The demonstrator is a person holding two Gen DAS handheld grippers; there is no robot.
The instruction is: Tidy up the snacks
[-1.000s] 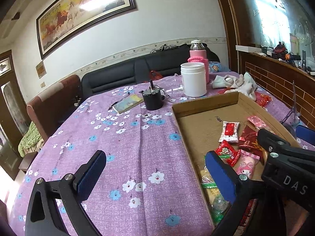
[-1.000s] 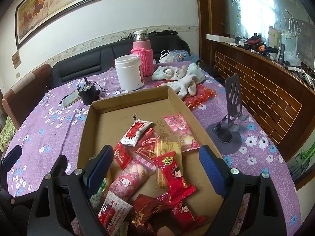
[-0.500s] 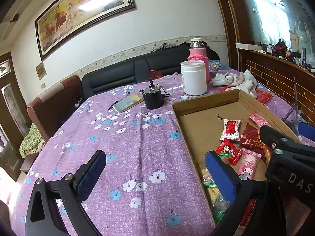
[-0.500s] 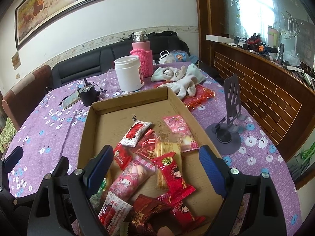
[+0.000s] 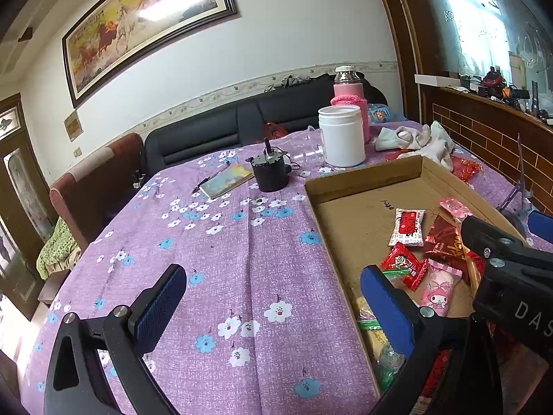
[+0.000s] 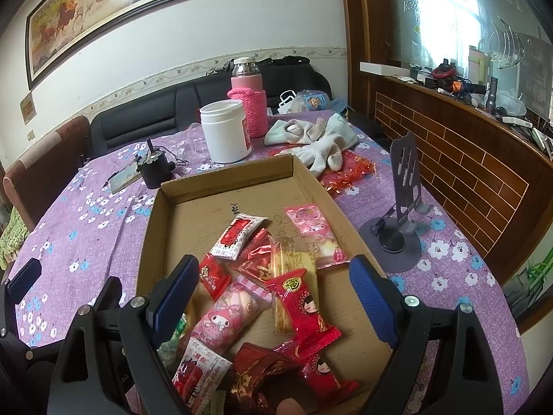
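Observation:
A shallow cardboard tray on the purple flowered tablecloth holds several snack packets, mostly at its near end: a pink Melody packet, red packets, a white-and-red packet. My right gripper is open and empty, above the near packets. My left gripper is open and empty, over the tablecloth at the tray's left wall. The right gripper's black body shows in the left wrist view.
Behind the tray stand a white jar, a pink-sleeved bottle, a black motor, a notebook and white gloves. A grey phone stand is right of the tray. A sofa lies beyond the table.
Both grippers have stayed open and almost still; the left wrist view has shifted only slightly. No packet has moved.

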